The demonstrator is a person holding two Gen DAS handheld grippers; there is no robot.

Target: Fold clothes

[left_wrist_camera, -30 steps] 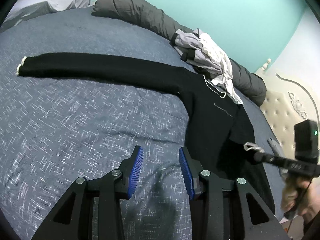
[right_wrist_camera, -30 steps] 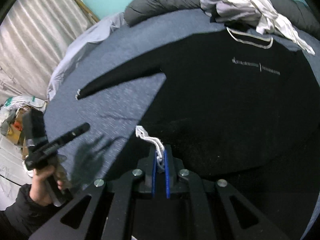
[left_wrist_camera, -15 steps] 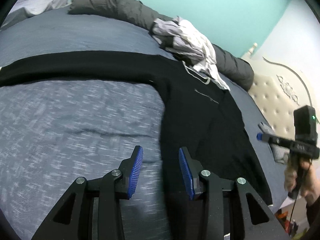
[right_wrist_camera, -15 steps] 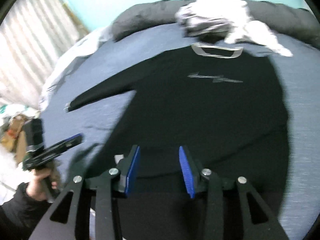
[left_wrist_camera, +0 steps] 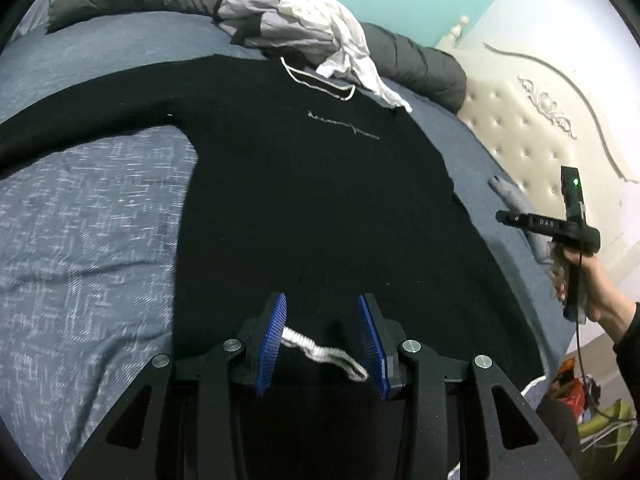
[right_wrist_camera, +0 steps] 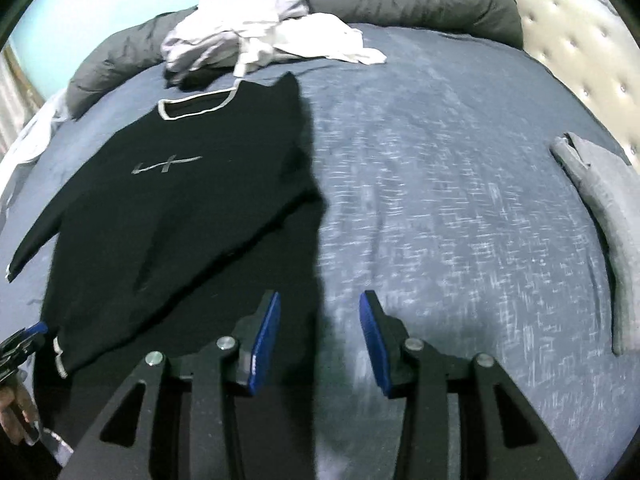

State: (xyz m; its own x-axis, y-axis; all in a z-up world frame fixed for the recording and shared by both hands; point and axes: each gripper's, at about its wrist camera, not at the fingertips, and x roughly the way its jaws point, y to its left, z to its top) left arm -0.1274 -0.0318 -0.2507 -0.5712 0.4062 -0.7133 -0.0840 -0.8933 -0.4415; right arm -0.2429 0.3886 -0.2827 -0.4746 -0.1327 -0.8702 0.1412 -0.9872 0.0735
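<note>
Folding stage: right sleeve laid over long-sleeved black knit sweater [left_wrist_camera: 312,200]; left sleeve, body unfolded.
Left gripper [left_wrist_camera: 322,340]: spread, white cuff between.
Right gripper [right_wrist_camera: 319,338]: spread, empty.

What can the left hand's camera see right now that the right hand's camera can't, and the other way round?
Only the left view shows the white cuff lying between the open left claw and the carved headboard. Only the right view shows the folded grey garment by the bed's edge. Both show the black sweater, the pale clothes heap and the blue bedspread.
</note>
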